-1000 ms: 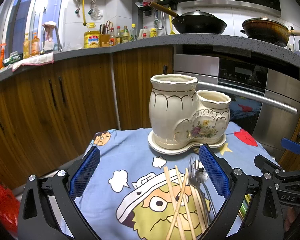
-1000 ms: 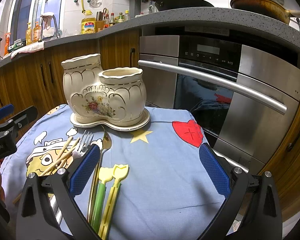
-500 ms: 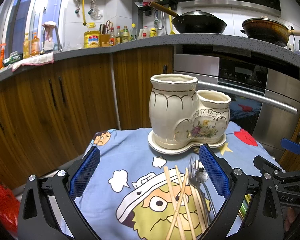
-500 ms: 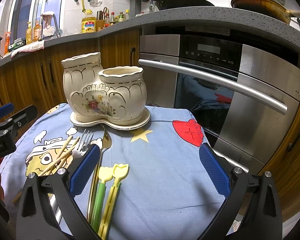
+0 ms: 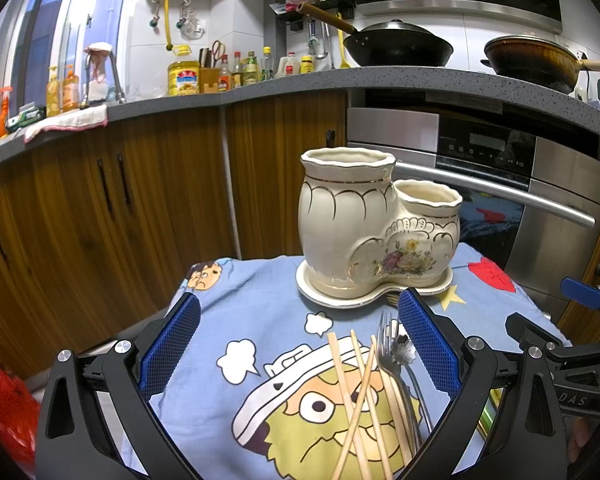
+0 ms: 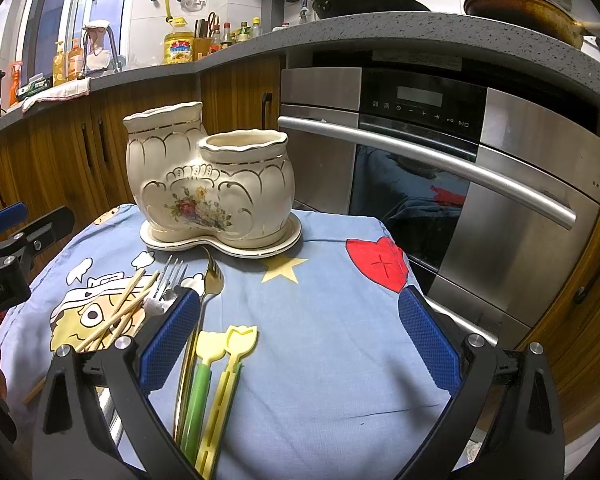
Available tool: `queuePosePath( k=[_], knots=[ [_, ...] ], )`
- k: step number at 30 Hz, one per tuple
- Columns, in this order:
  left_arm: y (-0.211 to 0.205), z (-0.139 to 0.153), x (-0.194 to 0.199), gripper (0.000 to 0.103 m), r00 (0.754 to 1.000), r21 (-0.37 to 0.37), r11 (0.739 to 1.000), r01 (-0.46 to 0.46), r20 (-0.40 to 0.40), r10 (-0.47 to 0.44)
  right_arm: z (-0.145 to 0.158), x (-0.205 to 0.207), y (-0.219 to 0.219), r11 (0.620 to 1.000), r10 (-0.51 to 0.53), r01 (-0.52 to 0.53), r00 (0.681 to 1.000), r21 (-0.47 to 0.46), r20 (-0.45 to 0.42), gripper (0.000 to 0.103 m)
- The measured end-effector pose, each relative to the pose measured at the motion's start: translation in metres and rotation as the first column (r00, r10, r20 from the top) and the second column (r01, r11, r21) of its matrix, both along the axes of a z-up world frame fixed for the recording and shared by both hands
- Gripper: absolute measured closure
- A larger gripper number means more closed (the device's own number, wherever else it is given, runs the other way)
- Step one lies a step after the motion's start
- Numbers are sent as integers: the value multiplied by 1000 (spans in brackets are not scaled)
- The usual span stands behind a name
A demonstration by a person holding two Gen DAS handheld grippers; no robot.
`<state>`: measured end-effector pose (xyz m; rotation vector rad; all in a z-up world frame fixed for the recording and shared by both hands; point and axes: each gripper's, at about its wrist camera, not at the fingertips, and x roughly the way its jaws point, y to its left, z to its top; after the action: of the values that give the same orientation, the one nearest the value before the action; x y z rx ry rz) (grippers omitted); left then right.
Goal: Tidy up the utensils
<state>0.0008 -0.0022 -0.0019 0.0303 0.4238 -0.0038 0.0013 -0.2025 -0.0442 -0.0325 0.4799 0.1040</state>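
Left wrist view. The left gripper [image 5: 298, 344] is held with its blue-padded fingers [image 5: 171, 344] spread wide and nothing between the pads. Against the frames from a second and half a second ago, nothing is seen to have shifted: same framing, same layout. The chopsticks [image 5: 358, 396] lie crossed on the cartoon cloth [image 5: 260, 308], inside the span of the fingers and toward the right-hand pad. A silver fork [image 5: 392, 354] lies just inside that same pad, tines pointing away from the camera. The ceramic holder [image 5: 374, 228], a tall and a short compartment on one saucer, stands ahead of the fingertips; both compartments appear empty, though their bottoms are hidden.

Right wrist view. The right gripper [image 6: 300, 336] is likewise spread wide and empty. A small tilt of the framing is noted compared with a second ago; no object has been displaced. A gold spoon [image 6: 212, 280] runs along the inner face of the left-hand pad. Two plastic utensils [image 6: 216, 364], one with a green handle and one yellow, lie between the fingers, close to that pad. The holder stands ahead, beyond the left fingertip.

Judgement: no pickup has begun. The task is taken to be at its start, with every utensil yet to be placed in the holder.
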Motion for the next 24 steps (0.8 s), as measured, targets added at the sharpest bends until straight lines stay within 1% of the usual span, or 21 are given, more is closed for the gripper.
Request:
queuePosePath(
  k=[24],
  knots=[
    [0,0,0,5,1000,0,1000,1,-3,-1,-2,2,-1,1000,1,-1,1000,5,-12,5]
  ],
)
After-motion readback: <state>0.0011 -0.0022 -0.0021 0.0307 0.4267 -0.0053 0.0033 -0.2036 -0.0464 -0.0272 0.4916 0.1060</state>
